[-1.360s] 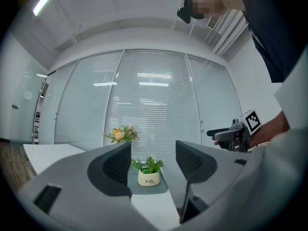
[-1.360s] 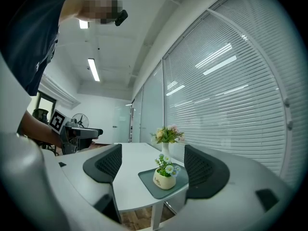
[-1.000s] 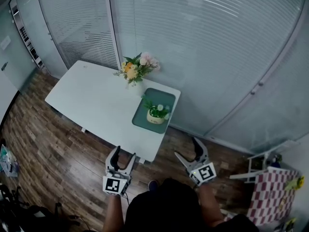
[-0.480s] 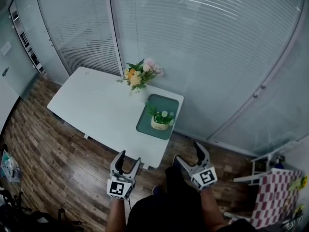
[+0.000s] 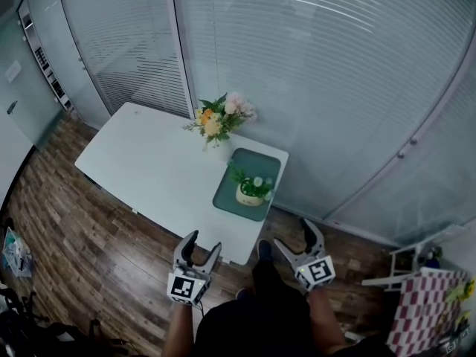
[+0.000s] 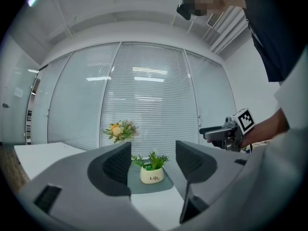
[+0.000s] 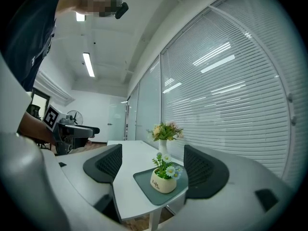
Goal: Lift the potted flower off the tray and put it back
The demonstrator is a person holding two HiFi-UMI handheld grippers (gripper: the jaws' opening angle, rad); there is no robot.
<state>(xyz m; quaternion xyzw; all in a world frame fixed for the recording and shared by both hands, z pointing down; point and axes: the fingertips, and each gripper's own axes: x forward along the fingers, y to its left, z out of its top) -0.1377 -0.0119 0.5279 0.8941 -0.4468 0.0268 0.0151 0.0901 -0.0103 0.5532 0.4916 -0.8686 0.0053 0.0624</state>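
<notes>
A small cream pot with green leaves and white flowers stands on a dark green tray at the near right end of a white table. My left gripper is open, held short of the table's near edge over the floor. To its right my right gripper is open too, also short of the table. Neither touches the pot.
A white vase with a pink, orange and yellow bouquet stands just behind the tray. Glass walls with blinds back the table. Wood floor lies around it. A checkered cloth is at lower right.
The view has shifted a little closer to the table, with the table and pot drifting slightly right and down. Both grippers stay open near the person's body.
</notes>
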